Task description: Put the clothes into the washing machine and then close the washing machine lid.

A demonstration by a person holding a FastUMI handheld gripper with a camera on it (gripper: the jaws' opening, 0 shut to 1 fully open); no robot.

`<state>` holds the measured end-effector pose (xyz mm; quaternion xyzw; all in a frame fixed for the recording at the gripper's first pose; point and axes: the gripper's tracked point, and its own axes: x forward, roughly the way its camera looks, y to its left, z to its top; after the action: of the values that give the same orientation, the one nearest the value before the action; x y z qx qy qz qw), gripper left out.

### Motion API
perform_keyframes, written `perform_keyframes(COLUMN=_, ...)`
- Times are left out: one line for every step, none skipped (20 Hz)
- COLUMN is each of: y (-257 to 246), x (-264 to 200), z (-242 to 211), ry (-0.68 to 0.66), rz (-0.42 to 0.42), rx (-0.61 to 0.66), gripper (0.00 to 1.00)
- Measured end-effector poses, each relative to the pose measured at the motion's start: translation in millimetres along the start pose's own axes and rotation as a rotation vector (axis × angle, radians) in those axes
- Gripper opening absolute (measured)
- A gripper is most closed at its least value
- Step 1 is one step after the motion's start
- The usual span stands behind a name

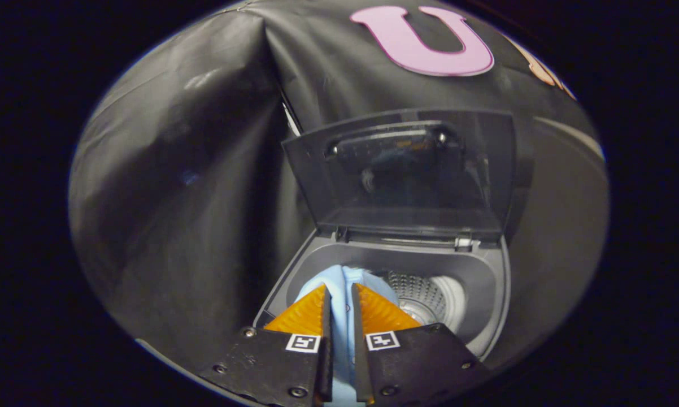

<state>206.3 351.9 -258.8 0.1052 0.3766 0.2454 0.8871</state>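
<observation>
The tool (339, 297) squeezes a light blue cloth (339, 280) tight above the washing machine's (495, 294) open drum (430, 294), seemingly not dropped in yet, and the lid (401, 175) stands open.

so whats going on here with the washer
A hand-held tool is shut on a light blue cloth, both fingers pinching it, and holds it over the open washer. The lid stands upright at the back, and the metal drum shows just beyond the fingers. The cloth isn't released yet, and the lid is yet to be closed.
</observation>
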Motion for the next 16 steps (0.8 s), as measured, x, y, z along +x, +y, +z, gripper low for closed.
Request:
perform_keyframes(y=-1, x=5, z=-7, ry=0.022, rz=-0.007, rx=-0.001, gripper=0.16)
perform_keyframes(y=-3, x=8, z=-13, ry=0.048, rz=-0.018, rx=-0.010, gripper=0.16)
perform_keyframes(y=-4, x=9, z=-16, ry=0.053, rz=-0.029, rx=-0.013, gripper=0.20)
perform_keyframes(y=-10, x=7, z=-17, ry=0.050, rz=-0.051, rx=-0.019, gripper=0.24)
perform_keyframes(y=-18, x=14, z=-16, ry=0.041, rz=-0.055, rx=-0.013, gripper=0.34)
perform_keyframes(y=-20, x=15, z=-16, ry=0.037, rz=-0.054, rx=-0.001, gripper=0.43)
perform_keyframes(y=-21, x=13, z=-17, ry=0.033, rz=-0.051, rx=0.006, gripper=0.52)
perform_keyframes(y=-22, x=11, z=-14, ry=0.025, rz=-0.051, rx=0.004, gripper=0.54)
perform_keyframes(y=-22, x=8, z=-12, ry=0.019, rz=-0.050, rx=0.000, gripper=0.55)
perform_keyframes(y=-22, x=4, z=-10, ry=0.013, rz=-0.048, rx=-0.004, gripper=0.55)
perform_keyframes(y=-23, x=2, z=-10, ry=0.009, rz=-0.048, rx=-0.009, gripper=0.55)
perform_keyframes(y=-24, x=-2, z=-8, ry=0.003, rz=-0.048, rx=-0.017, gripper=0.56)
perform_keyframes(y=-24, x=-6, z=-5, ry=-0.006, rz=-0.044, rx=-0.025, gripper=0.57)
perform_keyframes(y=-23, x=-9, z=0, ry=-0.022, rz=-0.037, rx=-0.031, gripper=0.57)
perform_keyframes(y=-23, x=-13, z=6, ry=-0.045, rz=-0.037, rx=-0.038, gripper=0.57)
perform_keyframes(y=-24, x=-16, z=14, ry=-0.069, rz=-0.039, rx=-0.045, gripper=0.57)
